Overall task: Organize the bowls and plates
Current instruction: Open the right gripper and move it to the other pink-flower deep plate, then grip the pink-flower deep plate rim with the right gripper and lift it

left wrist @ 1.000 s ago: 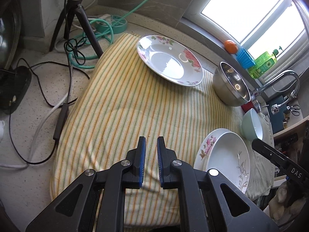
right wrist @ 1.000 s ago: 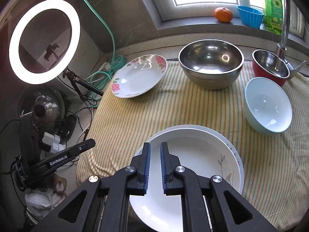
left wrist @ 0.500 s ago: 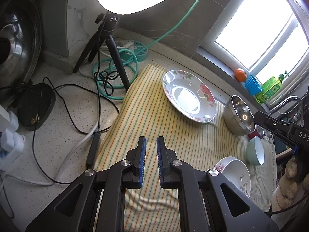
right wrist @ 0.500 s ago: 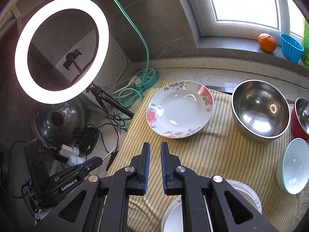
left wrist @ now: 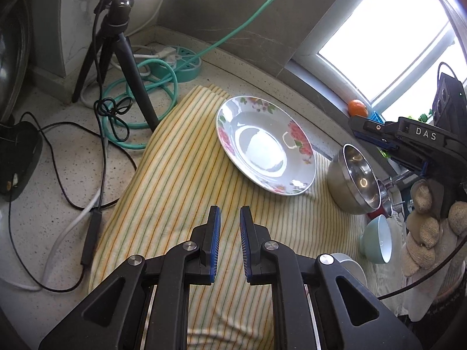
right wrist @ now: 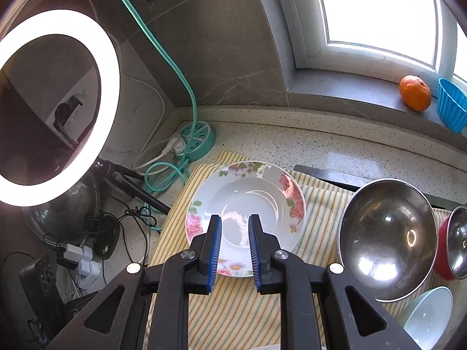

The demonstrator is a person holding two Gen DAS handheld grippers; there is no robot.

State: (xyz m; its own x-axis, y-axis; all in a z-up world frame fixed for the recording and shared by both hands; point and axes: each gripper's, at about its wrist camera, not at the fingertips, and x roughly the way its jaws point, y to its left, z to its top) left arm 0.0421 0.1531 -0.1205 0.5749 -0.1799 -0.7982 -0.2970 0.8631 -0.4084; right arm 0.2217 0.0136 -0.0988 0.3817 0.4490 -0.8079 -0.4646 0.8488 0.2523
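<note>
The white plate (left wrist: pixel 348 265) is showing only as a pale sliver behind the left gripper's frame in the left wrist view, and in the right wrist view just a thin edge of it is peeking in at the bottom, so its pattern cannot be made out. The pale blue bowl (right wrist: pixel 429 315) is being cut off by the frame edge in the right wrist view. The red bowl (right wrist: pixel 443 250) is sitting mostly hidden behind a small steel bowl (right wrist: pixel 459 245) nested in it.

The flowered plate (right wrist: pixel 245 218) is lying on the striped cloth (left wrist: pixel 181 180), with the big steel bowl (right wrist: pixel 385 242) just beside it. The right gripper (right wrist: pixel 235 245) is hanging above the near rim of the flowered plate, jaws set narrowly apart and holding nothing; whether it is touching the plate cannot be told. The left gripper (left wrist: pixel 229 243) is hovering over bare cloth, short of the flowered plate, jaws likewise narrowly parted and empty.

Only the left wrist view is showing the right gripper from outside, in a gloved hand (left wrist: pixel 432 227). Only the right wrist view is taking in the whole ring light (right wrist: pixel 58 108) and the orange (right wrist: pixel 415 92) beside a blue cup (right wrist: pixel 452 108) on the sill. The tripod (left wrist: pixel 116 52) is standing clear in the left wrist view.
</note>
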